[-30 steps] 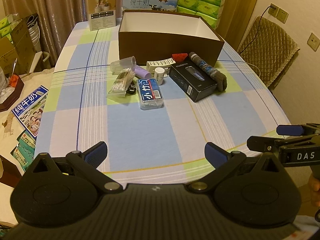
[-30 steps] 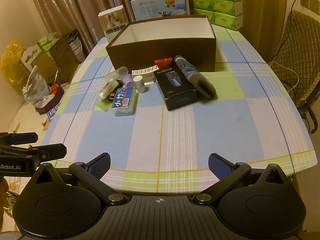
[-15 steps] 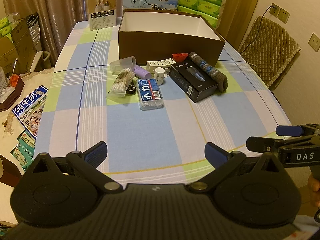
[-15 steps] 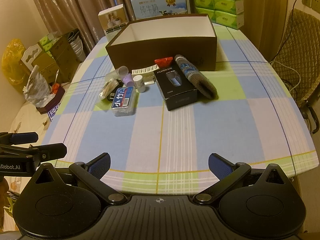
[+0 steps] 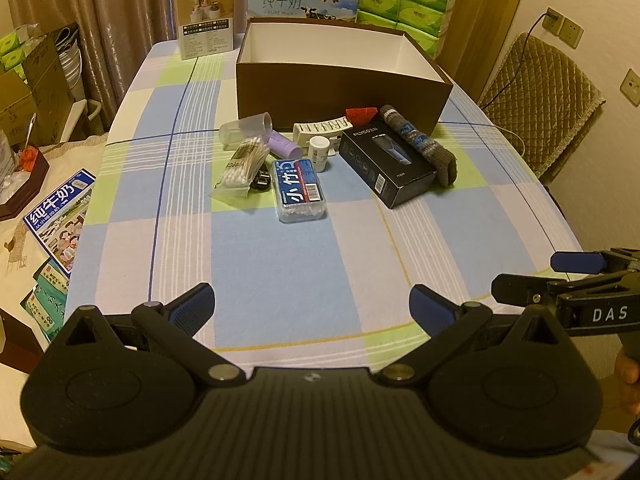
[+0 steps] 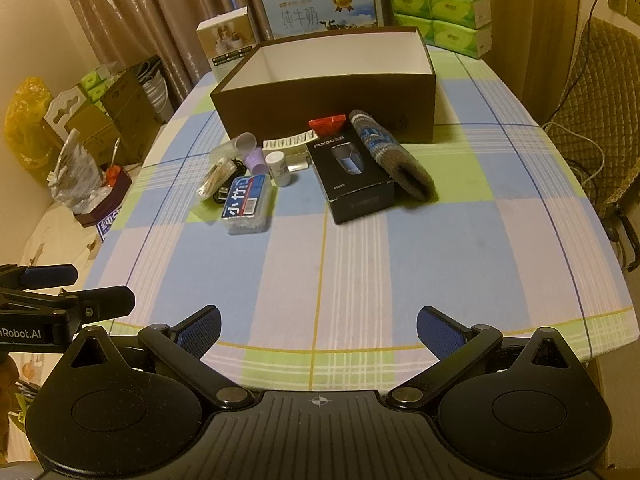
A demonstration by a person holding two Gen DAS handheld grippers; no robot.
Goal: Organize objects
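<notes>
- Barely shifted since a second ago: left gripper (image 5: 311, 305) and right gripper (image 6: 318, 327), both wide apart, empty, at the near table edge.
- Far ahead: clutter beside the brown box (image 6: 332, 90).
- Risk: knocking the upright white bottle (image 6: 279, 168), crowded by the cotton swab case (image 6: 246, 204).

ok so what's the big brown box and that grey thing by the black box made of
Brown box: looks like matte cardboard, with thin straight walls and a plain white inside. Grey thing: seems knitted fabric, probably a sock or glove, with a ribbed, soft, slumped shape.
</notes>
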